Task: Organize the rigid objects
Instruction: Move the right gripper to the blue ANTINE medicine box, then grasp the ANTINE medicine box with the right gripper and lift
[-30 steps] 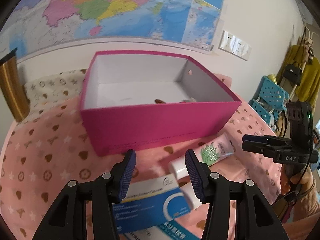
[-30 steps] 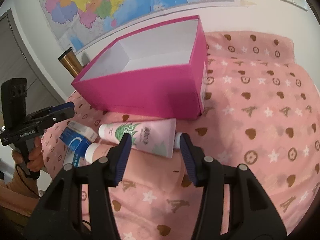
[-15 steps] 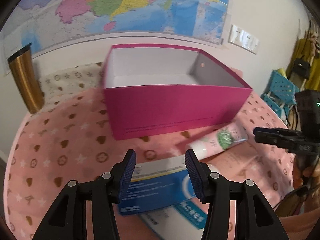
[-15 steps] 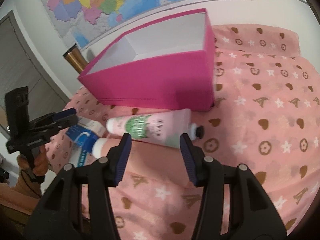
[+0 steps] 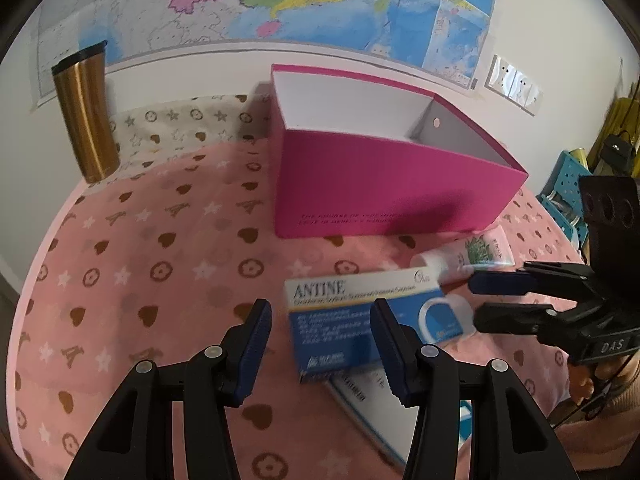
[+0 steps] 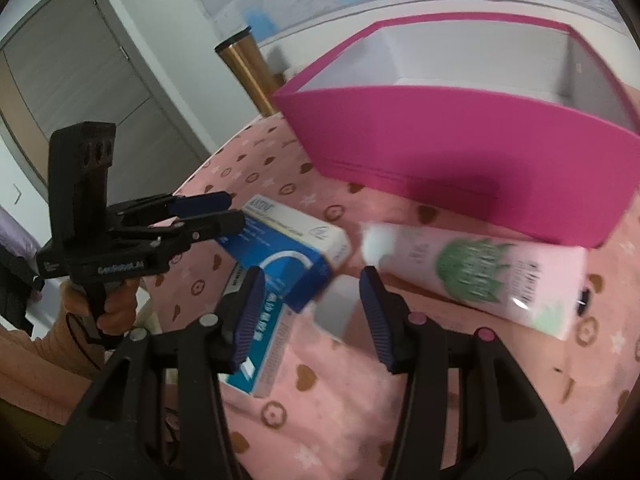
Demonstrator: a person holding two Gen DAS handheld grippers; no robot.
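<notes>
— Blue-and-white cardboard medicine box point(image 5: 360, 316): where does it lie now?

— It lies flat on the bench point(image 5: 160, 272), which has a pink cloth with hearts and stars, in front of the big pink cardboard box point(image 5: 384, 192). It rests partly on a second flat blue-and-white box point(image 5: 360, 392).

— Please go from the left side.

— Far left stands a gold metal tumbler point(image 5: 86, 116) with a black lid, well apart from the rest. Next is the left tool point(image 5: 320, 312). Its fingers are spread and hold nothing. One second ago the medicine box was between them; now the view has swung to the left and the box sits more toward the right finger.

— And further right?

— The pink box is open on top. From this low angle I cannot see what is inside. Just in front of it lies a soft pink tube with a green leaf print point(image 5: 480, 248), with its white cap toward the medicine box.

— What about the right tool point(image 6: 312, 280)?

— This is the bigger change. Before, it pointed at the tube. Now it has turned left, and its spread, empty fingers frame the corner of the medicine box and a small white container point(image 6: 336, 304), which is too blurred to name.

— What does it mean for the task?

— I think nothing is picked yet. Both tools now aim at the same small pile, so they may collide there.
</notes>
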